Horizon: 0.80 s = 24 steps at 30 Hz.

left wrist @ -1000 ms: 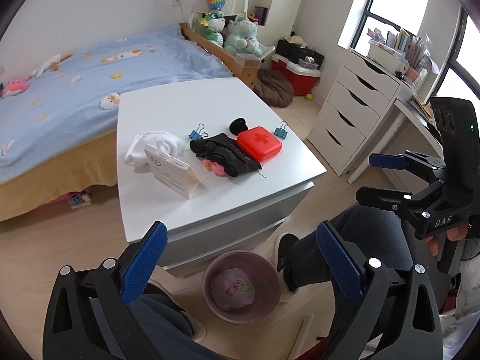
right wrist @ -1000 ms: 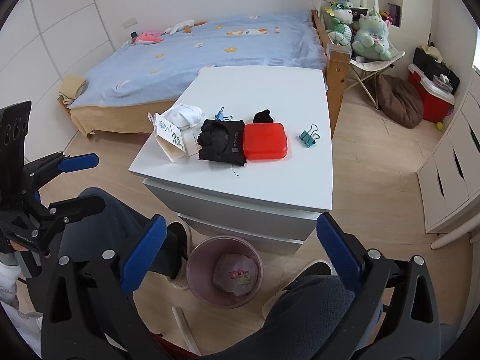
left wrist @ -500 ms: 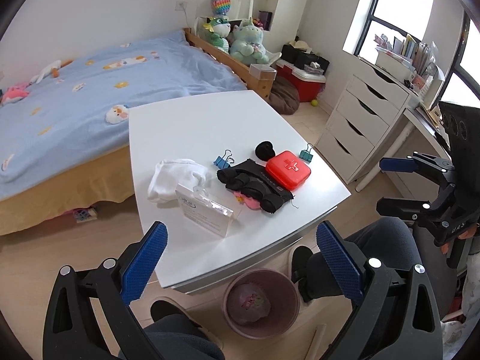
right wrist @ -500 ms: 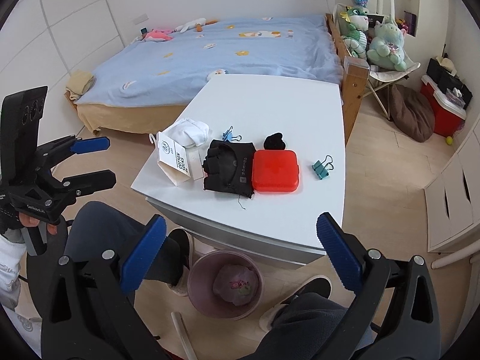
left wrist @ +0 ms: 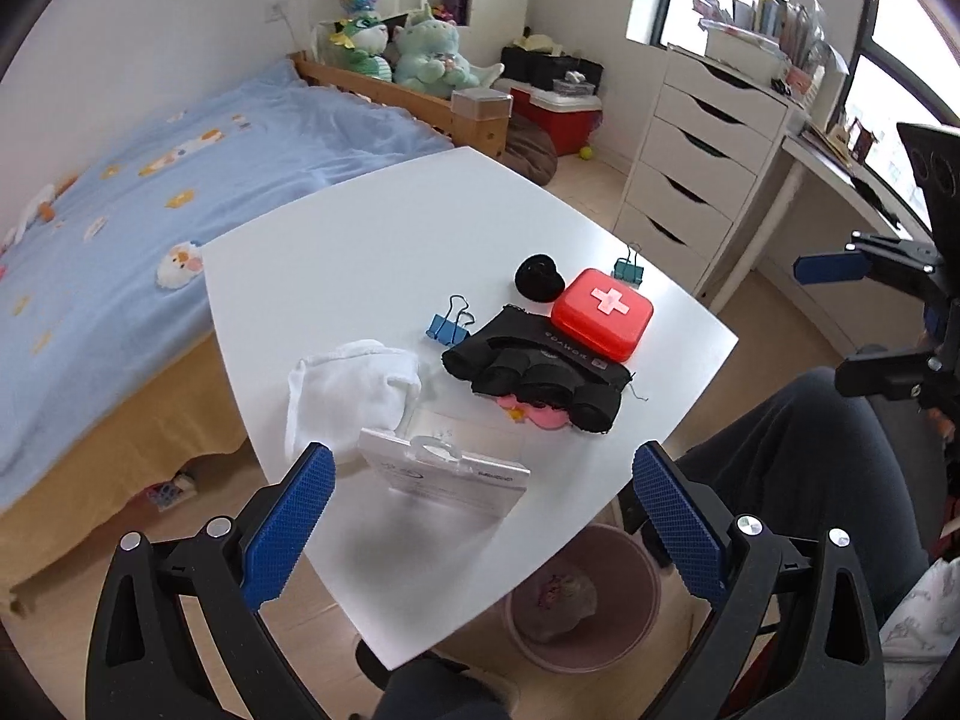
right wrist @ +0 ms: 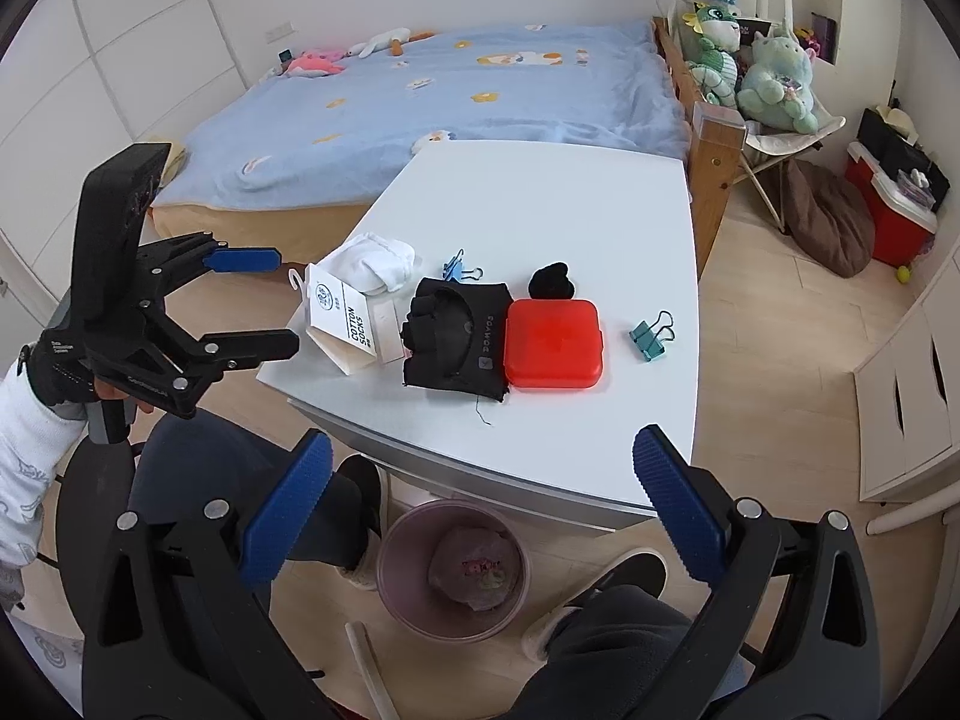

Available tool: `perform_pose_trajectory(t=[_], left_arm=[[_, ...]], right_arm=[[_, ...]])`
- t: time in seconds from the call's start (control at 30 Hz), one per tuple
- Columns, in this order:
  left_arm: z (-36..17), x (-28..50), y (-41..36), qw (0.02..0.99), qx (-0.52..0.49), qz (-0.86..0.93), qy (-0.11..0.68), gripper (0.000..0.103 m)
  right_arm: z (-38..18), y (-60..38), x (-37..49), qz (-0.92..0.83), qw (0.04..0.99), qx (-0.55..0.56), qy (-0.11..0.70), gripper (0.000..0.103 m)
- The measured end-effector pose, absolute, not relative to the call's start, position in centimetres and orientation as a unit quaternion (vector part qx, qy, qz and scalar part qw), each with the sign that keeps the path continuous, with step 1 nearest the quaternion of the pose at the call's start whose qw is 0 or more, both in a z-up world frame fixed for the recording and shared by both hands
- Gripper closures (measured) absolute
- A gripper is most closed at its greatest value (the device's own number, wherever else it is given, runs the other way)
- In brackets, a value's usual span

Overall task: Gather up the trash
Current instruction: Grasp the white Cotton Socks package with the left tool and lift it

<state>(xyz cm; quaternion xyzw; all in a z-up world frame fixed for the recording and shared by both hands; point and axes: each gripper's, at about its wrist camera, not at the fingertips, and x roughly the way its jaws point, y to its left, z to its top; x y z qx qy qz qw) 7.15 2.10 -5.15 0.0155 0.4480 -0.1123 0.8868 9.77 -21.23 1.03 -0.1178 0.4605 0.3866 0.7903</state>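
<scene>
A white sock package card [left wrist: 447, 476] [right wrist: 348, 327] stands at the near left of the white table [left wrist: 384, 240] [right wrist: 540, 198], next to white socks [left wrist: 354, 384] [right wrist: 375, 261]. A pink scrap [left wrist: 531, 411] pokes out from under a black glove [left wrist: 540, 369] [right wrist: 456, 339]. A pink trash bin [left wrist: 585, 600] [right wrist: 453, 570] with crumpled trash stands on the floor under the table's near edge. My left gripper [left wrist: 480, 516] [right wrist: 270, 300] is open and empty, just before the package. My right gripper [right wrist: 480, 504] [left wrist: 852, 324] is open and empty, above the bin.
A red first-aid box [left wrist: 603, 312] [right wrist: 552, 342], a black sock ball [left wrist: 540, 276], a blue binder clip [left wrist: 447, 324] and a teal one [right wrist: 651, 336] lie on the table. A bed [left wrist: 120, 192] is behind, white drawers [left wrist: 696, 180] to the right. My legs are by the bin.
Both grippers have risen and moved forward toward the table. The left one has come up over the table's near corner, close to the sock package. Both stayed open.
</scene>
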Motion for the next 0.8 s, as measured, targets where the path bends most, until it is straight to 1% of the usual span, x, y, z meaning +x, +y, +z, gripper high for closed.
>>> perform_pose_trajectory(t=[0.2, 0.4, 0.43, 0.47, 0.5, 0.53, 0.57, 0.8], left_arm=[[-6.4, 8.2, 2.2, 0.883, 0.041, -0.122, 0.452, 0.007], [-6.9, 8.5, 2.6, 0.883, 0.033, -0.116, 0.453, 0.009], [-6.9, 8.5, 2.6, 0.883, 0.031, -0.117, 0.453, 0.017], [-6.9, 8.5, 2.6, 0.883, 0.030, -0.115, 0.454, 0.027], [-6.9, 8.5, 2.6, 0.883, 0.033, -0.112, 0.455, 0.030], [-7.0, 8.6, 2.6, 0.882, 0.032, -0.110, 0.457, 0.037], [-7.0, 8.6, 2.7, 0.882, 0.029, -0.110, 0.458, 0.039], [-6.3, 8.1, 3.1, 0.887, 0.008, -0.093, 0.453, 0.039]], right_arm=[[0.9, -21.5, 9.8, 0.382, 0.791, -0.117, 0.463, 0.004], [0.7, -21.7, 10.0, 0.379, 0.791, -0.117, 0.466, 0.004], [0.7, -21.7, 10.1, 0.379, 0.791, -0.117, 0.466, 0.004], [0.6, -21.7, 10.1, 0.378, 0.791, -0.116, 0.467, 0.004], [0.6, -21.7, 10.1, 0.378, 0.791, -0.116, 0.467, 0.004], [0.5, -21.6, 10.2, 0.378, 0.790, -0.117, 0.467, 0.004], [0.5, -21.6, 10.2, 0.379, 0.790, -0.117, 0.468, 0.004], [0.2, -21.6, 10.5, 0.377, 0.791, -0.116, 0.468, 0.004]])
